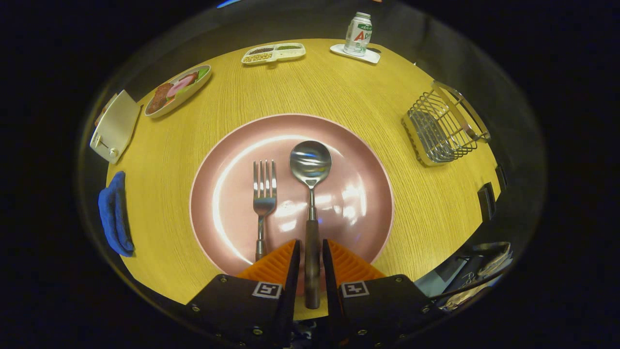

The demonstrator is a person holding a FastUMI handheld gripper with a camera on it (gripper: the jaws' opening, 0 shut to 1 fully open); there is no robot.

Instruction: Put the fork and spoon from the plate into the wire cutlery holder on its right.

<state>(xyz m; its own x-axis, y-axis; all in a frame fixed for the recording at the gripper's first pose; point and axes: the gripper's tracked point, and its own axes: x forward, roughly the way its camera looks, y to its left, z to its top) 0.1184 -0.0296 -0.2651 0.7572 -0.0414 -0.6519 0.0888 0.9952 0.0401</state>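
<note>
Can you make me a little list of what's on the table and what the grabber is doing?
plate: middle of the table
fork: on the plate, beside the spoon
spoon: on the plate, handle between the fingers
gripper: fingers close on both sides of the spoon handle; can't tell if they press it
holder: right of the plate, no cutlery in it
bottle: far side, on a small tray
cloth: left edge

Black gripper (310, 254) housings, screws, square coded tags
</note>
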